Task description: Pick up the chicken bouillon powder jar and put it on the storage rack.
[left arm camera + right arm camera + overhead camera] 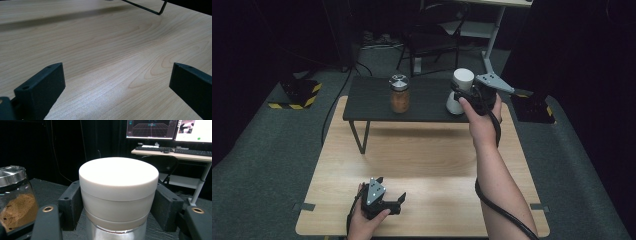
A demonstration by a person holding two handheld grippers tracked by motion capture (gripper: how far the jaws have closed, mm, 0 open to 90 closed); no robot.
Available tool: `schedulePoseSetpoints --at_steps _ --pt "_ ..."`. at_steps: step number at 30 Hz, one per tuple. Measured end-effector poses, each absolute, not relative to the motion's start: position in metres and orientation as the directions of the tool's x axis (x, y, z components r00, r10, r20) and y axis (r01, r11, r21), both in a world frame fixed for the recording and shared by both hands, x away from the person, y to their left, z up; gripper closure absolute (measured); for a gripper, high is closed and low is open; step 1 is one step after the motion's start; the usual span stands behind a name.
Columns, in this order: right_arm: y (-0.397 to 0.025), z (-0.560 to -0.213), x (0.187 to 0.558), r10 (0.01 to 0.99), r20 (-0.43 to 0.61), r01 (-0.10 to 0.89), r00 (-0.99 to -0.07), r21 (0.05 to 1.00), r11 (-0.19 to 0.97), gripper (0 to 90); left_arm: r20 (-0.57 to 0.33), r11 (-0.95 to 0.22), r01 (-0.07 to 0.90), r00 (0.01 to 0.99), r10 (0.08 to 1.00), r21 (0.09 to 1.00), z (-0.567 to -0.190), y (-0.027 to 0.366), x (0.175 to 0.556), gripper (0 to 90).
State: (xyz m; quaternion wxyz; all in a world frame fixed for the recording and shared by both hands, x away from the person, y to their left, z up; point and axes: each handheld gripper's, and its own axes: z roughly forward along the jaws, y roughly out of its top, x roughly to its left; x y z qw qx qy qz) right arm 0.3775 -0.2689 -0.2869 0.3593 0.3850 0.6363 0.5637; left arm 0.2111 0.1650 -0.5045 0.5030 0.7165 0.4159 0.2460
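A white-capped container [457,102] with a silvery body stands on the right part of a low black shelf [372,102]. My right gripper [463,90] is shut on its white cap [118,177], one black jaw pressed to each side. To its left on the shelf stands a glass jar of brown powder [400,95] with a silver lid, also at the left edge of the right gripper view [15,205]. My left gripper [391,189] rests low over the wooden table [427,165] near its front edge, open [117,82], with bare wood between the jaws.
The shelf stands on thin black wire legs [150,8] at the far side of the table. Behind it are a black chair [432,35] and a desk with monitors [170,130]. Yellow-and-black marked bases [297,95] sit on the grey floor.
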Motion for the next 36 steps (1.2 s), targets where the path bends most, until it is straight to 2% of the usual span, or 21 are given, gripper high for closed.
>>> schedulePoseSetpoints --at_steps 7,8,10,13,14,16,36 --pt "-0.269 -0.289 0.377 0.894 -0.019 0.090 -0.448 0.994 0.066 29.0 -0.066 -0.148 0.348 0.534 0.843 0.926 -0.505 0.165 0.211 0.4" --pt "-0.269 -0.289 0.377 0.895 -0.012 0.091 -0.446 0.994 0.058 21.6 -0.066 -0.148 0.348 0.535 0.842 0.926 -0.505 0.165 0.211 0.4" --pt "-0.269 -0.289 0.377 0.896 -0.004 0.090 -0.444 0.995 0.050 19.1 -0.066 -0.148 0.348 0.535 0.842 0.926 -0.505 0.165 0.211 0.4" --pt "-0.270 -0.289 0.374 0.891 -0.003 0.081 -0.454 0.996 0.044 8.6 -0.066 -0.149 0.347 0.536 0.841 0.926 -0.505 0.165 0.211 0.4" --pt "-0.270 -0.289 0.374 0.891 -0.003 0.081 -0.454 0.996 0.044 8.6 -0.064 -0.151 0.347 0.537 0.841 0.926 -0.505 0.166 0.211 0.4" --pt "-0.268 -0.290 0.371 0.896 -0.008 0.074 -0.445 0.996 0.045 0.2 -0.065 -0.150 0.347 0.537 0.841 0.926 -0.505 0.165 0.211 0.4" --pt "-0.292 -0.303 0.343 0.865 -0.029 0.045 -0.501 0.997 0.059 0.0 -0.057 -0.158 0.348 0.534 0.844 0.924 -0.504 0.164 0.211 0.4"
